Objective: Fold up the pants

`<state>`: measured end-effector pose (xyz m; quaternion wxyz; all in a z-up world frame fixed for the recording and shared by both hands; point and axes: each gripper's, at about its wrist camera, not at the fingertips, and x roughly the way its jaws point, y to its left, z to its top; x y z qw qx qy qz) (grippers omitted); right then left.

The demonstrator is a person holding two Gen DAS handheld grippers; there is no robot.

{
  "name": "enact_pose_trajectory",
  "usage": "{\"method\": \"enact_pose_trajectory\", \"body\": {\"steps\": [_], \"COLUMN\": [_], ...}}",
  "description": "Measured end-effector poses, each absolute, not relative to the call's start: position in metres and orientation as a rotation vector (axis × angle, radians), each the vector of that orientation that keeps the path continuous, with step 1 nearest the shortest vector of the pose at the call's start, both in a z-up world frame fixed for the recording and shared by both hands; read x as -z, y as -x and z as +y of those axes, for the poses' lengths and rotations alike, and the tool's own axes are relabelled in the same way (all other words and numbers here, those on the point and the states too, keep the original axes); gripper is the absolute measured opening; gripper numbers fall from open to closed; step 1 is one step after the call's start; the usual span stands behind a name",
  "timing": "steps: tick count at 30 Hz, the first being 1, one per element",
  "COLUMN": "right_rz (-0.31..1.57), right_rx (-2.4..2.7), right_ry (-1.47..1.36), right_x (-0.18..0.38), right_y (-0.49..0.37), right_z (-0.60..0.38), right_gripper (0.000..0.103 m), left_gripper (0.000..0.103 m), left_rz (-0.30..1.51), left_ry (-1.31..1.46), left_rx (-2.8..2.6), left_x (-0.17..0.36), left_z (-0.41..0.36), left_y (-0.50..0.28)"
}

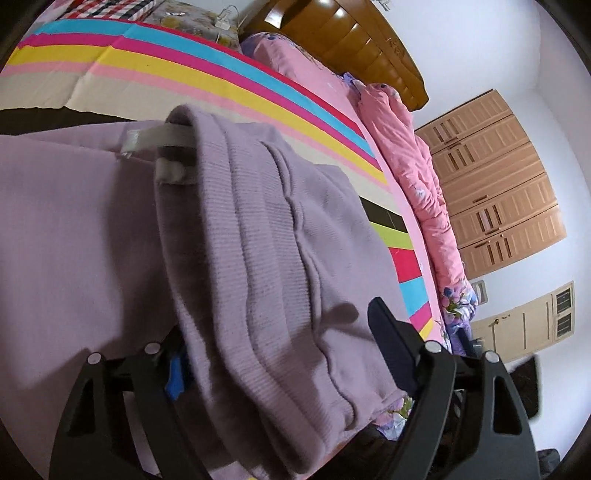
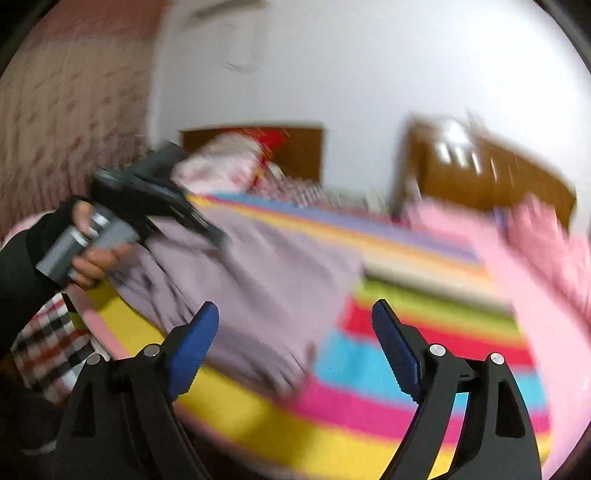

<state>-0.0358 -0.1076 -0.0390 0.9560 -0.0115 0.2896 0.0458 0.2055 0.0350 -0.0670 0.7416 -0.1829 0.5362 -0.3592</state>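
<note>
Lilac pants (image 1: 258,240) btwn L gripper (image 1: 280,354) fingers, on bed (image 1: 184,70)

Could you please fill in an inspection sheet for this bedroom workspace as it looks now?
Surface: bed with striped sheet.
Job's things: lilac pants, folded, on the sheet.
Clutter: pink quilt; checked cloth.
Grippers: left gripper open, pants fold lying between its fingers; right gripper open, nothing between.
Cables: white one, near the headboard.
Surroundings: headboard, wardrobe.
</note>
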Motion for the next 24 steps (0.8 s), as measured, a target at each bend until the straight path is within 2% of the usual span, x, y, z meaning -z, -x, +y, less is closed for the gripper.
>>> {"method": "enact_pose_trajectory", "body": {"steps": [2, 5, 7, 9, 12, 20, 23, 24], "right_rz": [0.670, 0.723, 0.739, 0.736, 0.720, 0.731, 0.736, 0.728], "right_rx": [-0.096, -0.135, -0.140, -0.142, -0.146, -0.109, -0.050, -0.036], "right_ry": [-0.055, -0.108, -0.077, -0.075, -0.089, -0.190, -0.079, -0.047], "right_x": [0.059, 0.080, 0.086, 0.090, 0.090, 0.093, 0.094, 0.093], "right_y": [0.039, 0.038, 0.033, 0.027, 0.013, -0.023, -0.031, -0.031], "right_z": [-0.119, -0.112, -0.103, -0.097, -0.093, -0.070, -0.046, -0.041], "right_gripper": [0.082, 0.082, 0.082, 0.082, 0.083, 0.086, 0.086, 0.086], "left_gripper": [0.080, 0.063, 0.037, 0.026, 0.021, 0.014, 0.013, 0.013], "left_rz": [1.170, 1.170, 1.144, 1.097, 1.016, 0.856, 0.812, 0.792], "left_ry": [0.380, 0.336, 0.298, 0.283, 0.240, 0.217, 0.208, 0.220], "left_rx": [0.773, 0.711, 0.666, 0.683, 0.700, 0.958, 0.947, 0.919], "left_x": [0.067, 0.063, 0.054, 0.038, 0.008, -0.126, -0.153, -0.158], "left_z": [0.034, 0.033, 0.035, 0.033, 0.022, -0.064, -0.058, -0.035], "left_y": [-0.204, -0.203, -0.199, -0.189, -0.173, -0.169, -0.170, -0.171]}}
